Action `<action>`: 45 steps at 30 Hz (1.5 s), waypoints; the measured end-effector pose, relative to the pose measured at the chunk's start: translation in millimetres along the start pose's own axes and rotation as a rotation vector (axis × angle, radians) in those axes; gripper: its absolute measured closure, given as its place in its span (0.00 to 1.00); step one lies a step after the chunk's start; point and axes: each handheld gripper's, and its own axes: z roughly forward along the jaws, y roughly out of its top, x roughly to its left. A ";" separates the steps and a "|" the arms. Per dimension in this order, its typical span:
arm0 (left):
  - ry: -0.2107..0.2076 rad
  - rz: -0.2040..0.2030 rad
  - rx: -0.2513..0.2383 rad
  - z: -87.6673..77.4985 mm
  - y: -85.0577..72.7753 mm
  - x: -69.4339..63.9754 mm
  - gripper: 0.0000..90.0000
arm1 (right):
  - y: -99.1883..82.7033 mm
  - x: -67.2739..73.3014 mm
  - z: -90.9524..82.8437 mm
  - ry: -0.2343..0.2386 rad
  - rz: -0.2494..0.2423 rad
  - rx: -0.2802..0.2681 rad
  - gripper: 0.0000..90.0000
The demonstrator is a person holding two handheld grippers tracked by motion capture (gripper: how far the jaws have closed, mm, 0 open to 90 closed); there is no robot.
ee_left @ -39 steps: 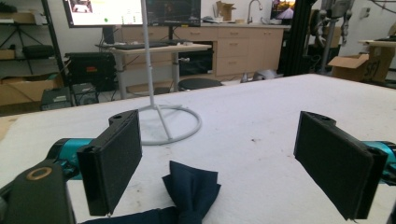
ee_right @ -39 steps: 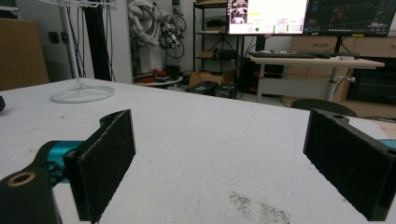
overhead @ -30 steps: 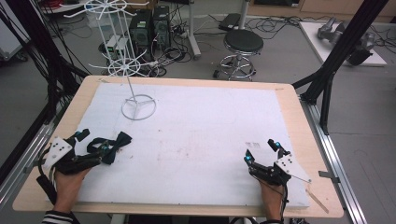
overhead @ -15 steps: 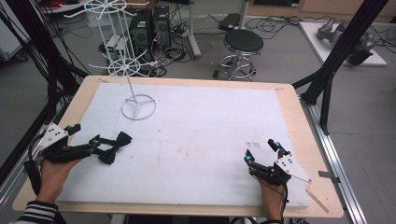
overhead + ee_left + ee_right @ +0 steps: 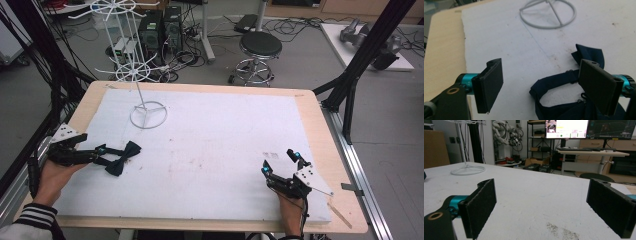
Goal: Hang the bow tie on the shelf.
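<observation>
High view [image 5: 200, 150]: left gripper [image 5: 102, 152] drawn back toward the near-left table [image 5: 310, 107] edge since a second ago, jaws just narrowing yet open, bow tie [image 5: 122, 157] between them, ungrasped; right gripper [image 5: 280, 162] open, idle near right; pickup probably imminent.

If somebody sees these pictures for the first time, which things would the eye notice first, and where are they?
Most striking is the dark bow tie lying on the white mat near its left edge, with its strap looped between the open fingers of the left gripper, whose jaws have just been closing a little. Behind it, at the far left of the mat, stands a tall white wire rack. The right gripper rests open at the near right.
</observation>
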 end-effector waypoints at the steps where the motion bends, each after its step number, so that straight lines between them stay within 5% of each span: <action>1: -0.001 -0.002 0.031 2.6 -0.4 1.5 0.24 | 0.1 0.1 0.1 0.000 0.001 -0.001 0.09; 21: -0.038 -0.005 0.257 22.5 1.9 9.9 0.35 | -0.1 -0.3 -0.2 -0.002 0.004 -0.006 0.09; 45: -0.057 -0.023 0.400 30.8 9.5 9.0 0.66 | -0.2 -1.4 -0.5 -0.006 0.010 -0.010 0.09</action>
